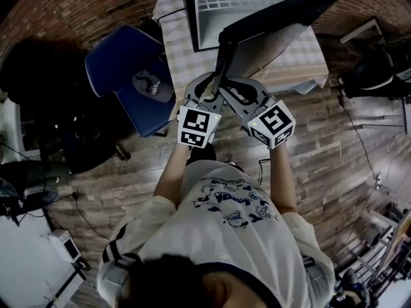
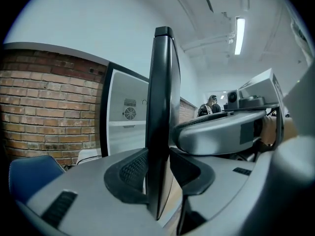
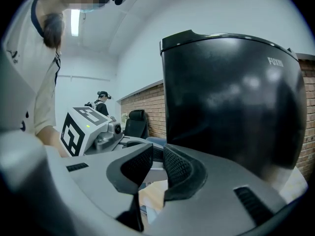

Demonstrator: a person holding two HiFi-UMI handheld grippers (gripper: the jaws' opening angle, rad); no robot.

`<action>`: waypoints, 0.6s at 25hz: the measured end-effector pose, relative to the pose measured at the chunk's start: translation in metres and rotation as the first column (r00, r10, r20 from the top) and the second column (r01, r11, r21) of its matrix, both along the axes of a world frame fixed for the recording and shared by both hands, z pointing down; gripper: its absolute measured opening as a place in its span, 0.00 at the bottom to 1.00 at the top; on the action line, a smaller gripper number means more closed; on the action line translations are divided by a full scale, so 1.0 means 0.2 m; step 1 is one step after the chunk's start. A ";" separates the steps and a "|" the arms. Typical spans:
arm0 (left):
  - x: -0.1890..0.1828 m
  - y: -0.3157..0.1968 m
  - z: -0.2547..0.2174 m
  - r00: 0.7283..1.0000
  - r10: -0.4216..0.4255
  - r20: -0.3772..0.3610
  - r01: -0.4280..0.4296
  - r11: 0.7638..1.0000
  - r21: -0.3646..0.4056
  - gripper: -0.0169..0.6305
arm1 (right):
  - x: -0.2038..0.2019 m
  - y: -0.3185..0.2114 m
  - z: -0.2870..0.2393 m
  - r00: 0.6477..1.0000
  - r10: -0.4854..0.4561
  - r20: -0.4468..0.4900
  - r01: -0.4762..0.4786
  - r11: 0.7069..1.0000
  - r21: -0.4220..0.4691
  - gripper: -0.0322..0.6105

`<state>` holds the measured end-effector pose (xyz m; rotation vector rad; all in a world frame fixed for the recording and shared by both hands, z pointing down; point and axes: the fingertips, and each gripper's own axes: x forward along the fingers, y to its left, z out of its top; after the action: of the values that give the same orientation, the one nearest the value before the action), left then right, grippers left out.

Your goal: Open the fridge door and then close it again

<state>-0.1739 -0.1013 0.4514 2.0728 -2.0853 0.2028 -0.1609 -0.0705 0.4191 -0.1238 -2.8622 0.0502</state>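
The black fridge door (image 1: 270, 37) stands swung out from the white fridge body (image 1: 250, 5). My left gripper (image 1: 210, 85) straddles the door's free edge (image 2: 161, 107). That edge runs upright between its two pads, which stand slightly off it. My right gripper (image 1: 236, 96) sits just right of the left one, beside the door's glossy outer face (image 3: 231, 97). Its pads (image 3: 178, 168) are a narrow gap apart with nothing between them. The left gripper's marker cube (image 3: 81, 129) shows to its left.
A blue chair (image 1: 131, 76) stands left of the fridge, by a checked cloth surface (image 1: 176, 37). A brick wall (image 2: 44, 107) runs behind. A person (image 3: 102, 102) stands far off beside a black office chair (image 3: 135, 122). Cables and stands lie at the right (image 1: 379, 76).
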 end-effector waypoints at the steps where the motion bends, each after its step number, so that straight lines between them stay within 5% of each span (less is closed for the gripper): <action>1: -0.03 -0.01 0.00 1.000 0.001 0.000 -0.001 1.000 -0.002 0.24 | -0.03 -0.01 0.00 1.000 0.001 0.001 -0.001 1.000 -0.001 0.17; 15: -0.38 -0.15 0.01 1.000 -0.002 -0.012 0.002 1.000 -0.010 0.25 | -0.23 -0.25 0.00 0.993 0.113 0.046 -0.110 0.992 -0.059 0.17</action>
<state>-0.2503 -0.1306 0.4537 2.0608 -2.0755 0.1995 -0.2076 -0.1210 0.4195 0.0243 -2.9154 0.1516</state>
